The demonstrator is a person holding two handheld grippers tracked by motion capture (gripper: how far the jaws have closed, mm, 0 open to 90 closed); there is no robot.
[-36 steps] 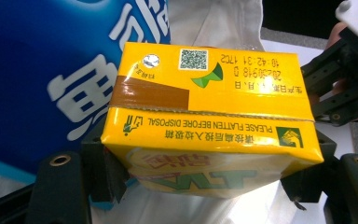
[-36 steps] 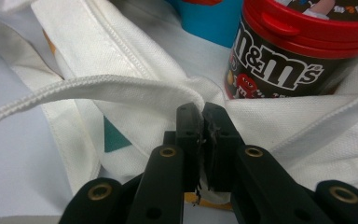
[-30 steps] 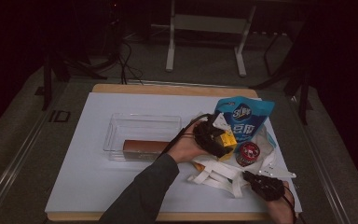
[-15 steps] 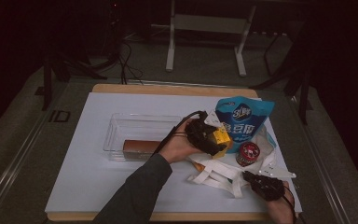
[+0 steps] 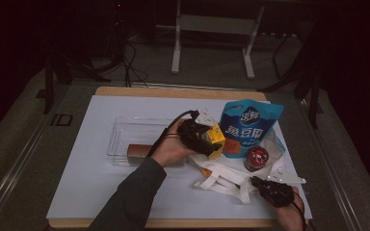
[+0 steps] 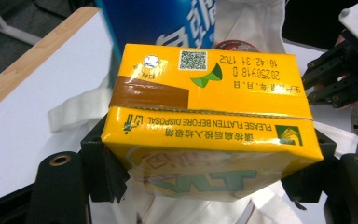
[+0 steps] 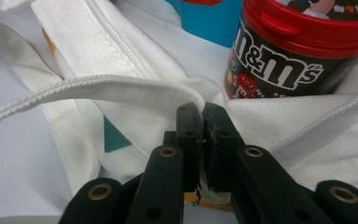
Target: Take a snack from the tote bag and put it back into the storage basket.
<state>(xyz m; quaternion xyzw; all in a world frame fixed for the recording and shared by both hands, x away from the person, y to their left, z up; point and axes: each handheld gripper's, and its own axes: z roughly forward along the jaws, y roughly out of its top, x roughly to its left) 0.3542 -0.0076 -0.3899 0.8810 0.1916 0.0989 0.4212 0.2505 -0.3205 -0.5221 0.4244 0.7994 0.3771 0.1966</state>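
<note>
My left gripper (image 5: 207,139) is shut on a yellow drink carton (image 5: 217,139), which hangs just above the table between the clear tray (image 5: 120,130) and the blue snack bag (image 5: 250,126). In the left gripper view the carton (image 6: 209,126) spans the gap between both jaws of the left gripper (image 6: 207,175), barcode side up. My right gripper (image 5: 272,191) rests near the front right edge. Its jaws are shut on a fold of the white tote bag (image 7: 121,88), as the right gripper (image 7: 203,119) view shows close up.
A brown box (image 5: 138,151) lies in the clear tray. A red-lidded M&M's tub (image 5: 256,158) stands on the tote bag (image 5: 226,175), close ahead of the right gripper, seen as the tub (image 7: 298,51). The white mat (image 5: 91,183) is bare at front left.
My left hand has carried the yellow carton leftward, away from the blue bag and nearer the tray. The right gripper has kept still on the tote bag.
</note>
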